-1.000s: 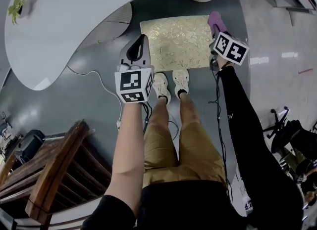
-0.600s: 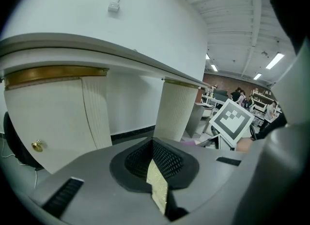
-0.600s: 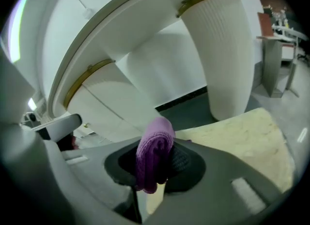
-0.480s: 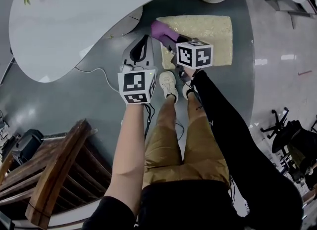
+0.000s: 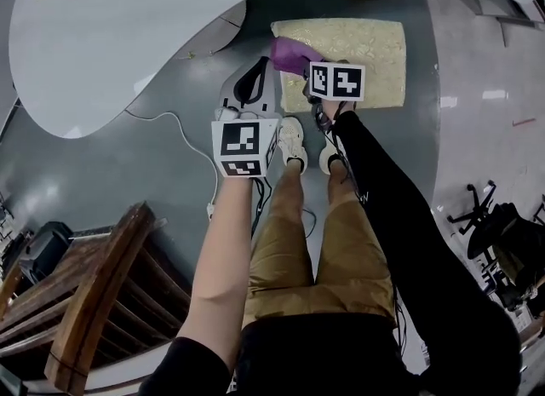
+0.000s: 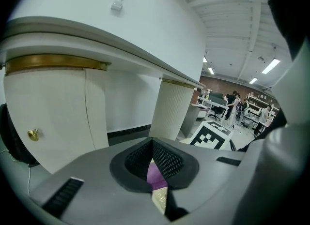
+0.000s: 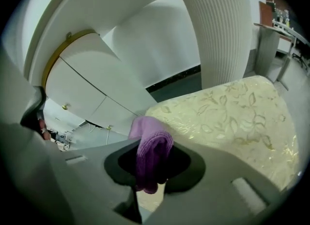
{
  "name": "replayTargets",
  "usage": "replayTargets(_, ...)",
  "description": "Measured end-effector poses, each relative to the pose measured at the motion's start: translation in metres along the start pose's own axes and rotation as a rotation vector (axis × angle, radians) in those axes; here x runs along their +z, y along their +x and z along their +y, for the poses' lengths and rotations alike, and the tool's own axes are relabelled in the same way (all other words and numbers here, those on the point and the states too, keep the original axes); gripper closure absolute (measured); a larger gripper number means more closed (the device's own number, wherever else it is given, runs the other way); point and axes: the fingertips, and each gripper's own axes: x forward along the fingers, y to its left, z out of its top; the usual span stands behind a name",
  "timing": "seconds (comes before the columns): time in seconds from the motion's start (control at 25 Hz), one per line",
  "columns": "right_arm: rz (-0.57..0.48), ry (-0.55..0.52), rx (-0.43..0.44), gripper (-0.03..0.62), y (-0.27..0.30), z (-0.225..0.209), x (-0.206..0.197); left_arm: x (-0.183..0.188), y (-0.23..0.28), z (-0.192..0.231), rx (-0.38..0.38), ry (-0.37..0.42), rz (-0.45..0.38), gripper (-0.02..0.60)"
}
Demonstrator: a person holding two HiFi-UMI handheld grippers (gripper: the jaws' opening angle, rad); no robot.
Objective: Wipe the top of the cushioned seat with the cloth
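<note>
In the head view, the right hand-held gripper (image 5: 305, 64) pinches a purple cloth (image 5: 288, 52) that sticks out ahead of its tip at the left edge of the cream patterned seat (image 5: 366, 45). The left hand-held gripper (image 5: 255, 71) hangs just to its left over the grey floor (image 5: 170, 156). In the left gripper view, that hand-held gripper's jaws are pressed together with nothing between them. In the right gripper view, the jaws are clamped on the cloth, which bunches above them, and the seat spreads ahead and to the right.
</note>
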Motion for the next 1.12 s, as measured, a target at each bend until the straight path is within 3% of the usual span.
replayTargets(0.48,-0.091,0.103,-0.223,0.513,-0.090,-0.170,0.013,0.016,0.026,-0.078,-0.078,-0.017,-0.041,0.581)
replayTargets(0.8,-0.128,0.146,-0.389,0.513,-0.156,-0.287,0.017,0.020,0.031,-0.123,-0.032,0.028,-0.041,0.581)
replayTargets(0.92,-0.142,0.137,-0.434,0.513,-0.171,-0.311,0.016,0.020,0.027,-0.128,0.001,0.032,-0.044,0.581)
replayTargets(1.12,-0.159,0.129,-0.415,0.513,-0.176,-0.315,0.012,0.007,0.021,-0.121,0.039,0.033,-0.032,0.581)
